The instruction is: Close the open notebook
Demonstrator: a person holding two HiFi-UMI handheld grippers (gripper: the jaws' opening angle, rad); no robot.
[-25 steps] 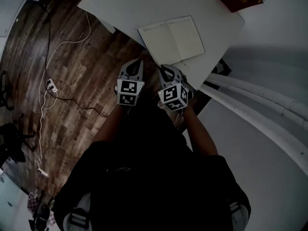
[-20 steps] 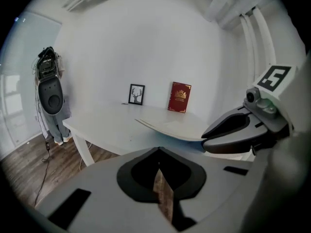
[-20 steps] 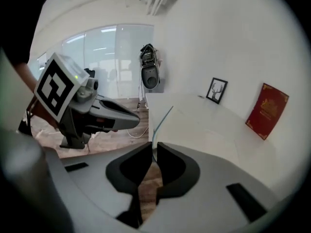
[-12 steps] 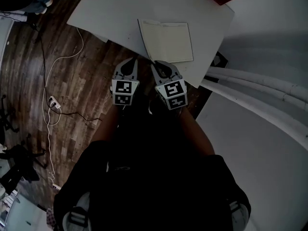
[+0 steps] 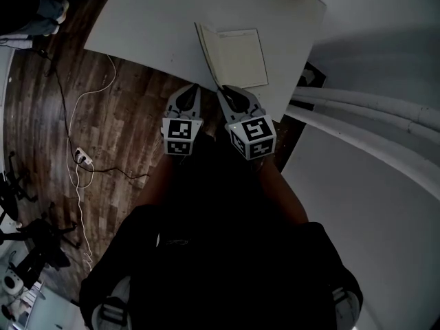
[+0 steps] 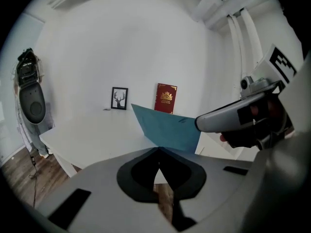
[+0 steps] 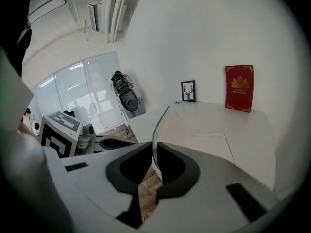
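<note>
The notebook (image 5: 240, 57) lies near the front edge of the white table (image 5: 158, 19). Its right page is flat, and its left cover (image 5: 205, 50) stands nearly upright. My right gripper (image 5: 223, 91) is shut on the near edge of that cover, which rises thin and blue-edged between the jaws (image 7: 154, 130) in the right gripper view. My left gripper (image 5: 192, 88) hovers beside it at the table's edge, shut and holding nothing. In the left gripper view the blue outside of the cover (image 6: 167, 127) rises just beyond the jaws, with the right gripper (image 6: 243, 115) at its right.
A red book (image 6: 166, 98) and a small framed picture (image 6: 119, 98) stand against the wall at the table's far side. White cables (image 5: 75, 115) trail over the wooden floor on the left. White pipes (image 5: 371, 108) run along the wall to the right.
The notebook's left half has swung up from flat to nearly upright in the right gripper, which rose and rolled. The left gripper crept toward the table edge.
</note>
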